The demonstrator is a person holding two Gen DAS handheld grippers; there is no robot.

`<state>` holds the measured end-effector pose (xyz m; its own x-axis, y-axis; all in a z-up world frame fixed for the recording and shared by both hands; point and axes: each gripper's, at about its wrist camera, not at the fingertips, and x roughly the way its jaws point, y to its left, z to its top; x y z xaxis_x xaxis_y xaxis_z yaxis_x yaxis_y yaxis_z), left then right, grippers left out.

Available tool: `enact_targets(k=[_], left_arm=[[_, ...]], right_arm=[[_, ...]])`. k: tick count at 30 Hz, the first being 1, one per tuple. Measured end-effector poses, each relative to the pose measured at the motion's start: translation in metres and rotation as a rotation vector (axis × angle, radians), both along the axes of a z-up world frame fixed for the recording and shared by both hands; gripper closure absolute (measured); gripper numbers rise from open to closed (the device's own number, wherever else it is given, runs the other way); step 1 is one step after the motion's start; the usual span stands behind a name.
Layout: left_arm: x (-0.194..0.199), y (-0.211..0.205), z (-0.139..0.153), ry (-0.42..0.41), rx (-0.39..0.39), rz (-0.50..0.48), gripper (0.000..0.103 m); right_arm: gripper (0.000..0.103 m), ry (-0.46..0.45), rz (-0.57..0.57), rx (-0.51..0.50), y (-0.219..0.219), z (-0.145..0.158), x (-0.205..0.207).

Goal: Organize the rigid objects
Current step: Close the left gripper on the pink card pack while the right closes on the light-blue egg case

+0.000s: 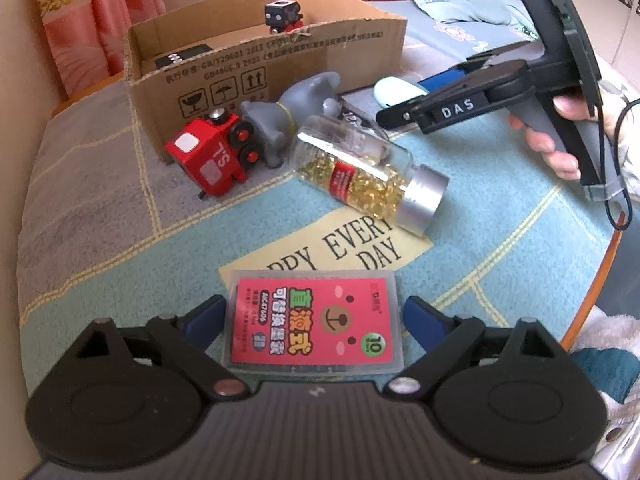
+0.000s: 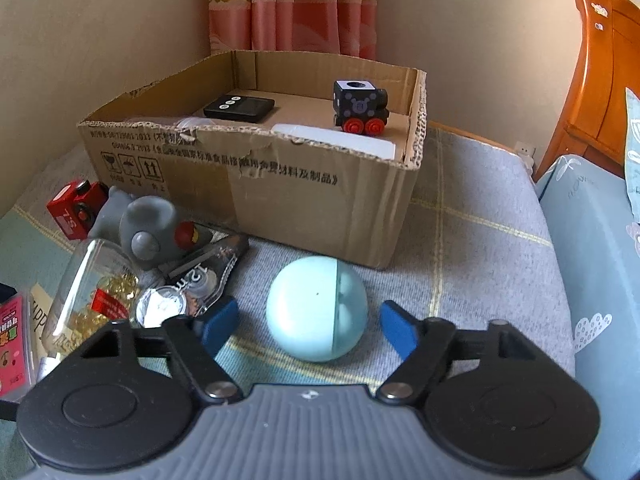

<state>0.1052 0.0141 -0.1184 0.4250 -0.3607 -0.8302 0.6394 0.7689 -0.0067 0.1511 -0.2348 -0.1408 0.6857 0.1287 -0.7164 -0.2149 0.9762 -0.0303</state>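
My left gripper (image 1: 314,312) stands open astride a clear flat case with a pink label (image 1: 314,320) that lies on the cloth; the blue pads sit just beside its long edges. A pale teal capsule ball (image 2: 318,308) rests on the cloth between the blue fingers of my right gripper (image 2: 308,326), which is open with a gap on each side. From the left wrist view the right gripper (image 1: 404,104) is seen side-on, held by a hand, with the ball (image 1: 396,90) at its tips. The open cardboard box (image 2: 280,200) stands behind.
Beside the box lie a red toy train (image 1: 212,156), a grey elephant figure (image 1: 288,116), a clear bottle of gold capsules (image 1: 360,168) and a correction tape (image 2: 204,276). In the box are a black toy train (image 2: 360,108), a black device (image 2: 239,109) and a white item (image 2: 340,140).
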Motion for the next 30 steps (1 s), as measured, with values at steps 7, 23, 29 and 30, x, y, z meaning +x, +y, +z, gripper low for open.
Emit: enact_targets(k=[7,23,29,30], left_arm=[[0.0001,0.0002,0.0003,-0.002,-0.003,0.003,0.009],[0.0000,0.0000,0.0014,-0.004,-0.001,-0.006,0.013],[0.0006,0.0005,0.0025,-0.002,0.000,0.006,0.013],[0.0007,0.0011,0.0031,-0.002,0.001,0.007,0.013]], right_arm=[[0.036,-0.011,0.012,-0.007,-0.0001,0.0023,0.0009],[0.045,-0.011,0.017,-0.012,0.0013,0.0039,0.0009],[0.045,-0.001,0.029,-0.014,0.0008,0.0051,-0.0014],[0.045,0.001,0.035,-0.015,0.0006,0.0058,-0.0024]])
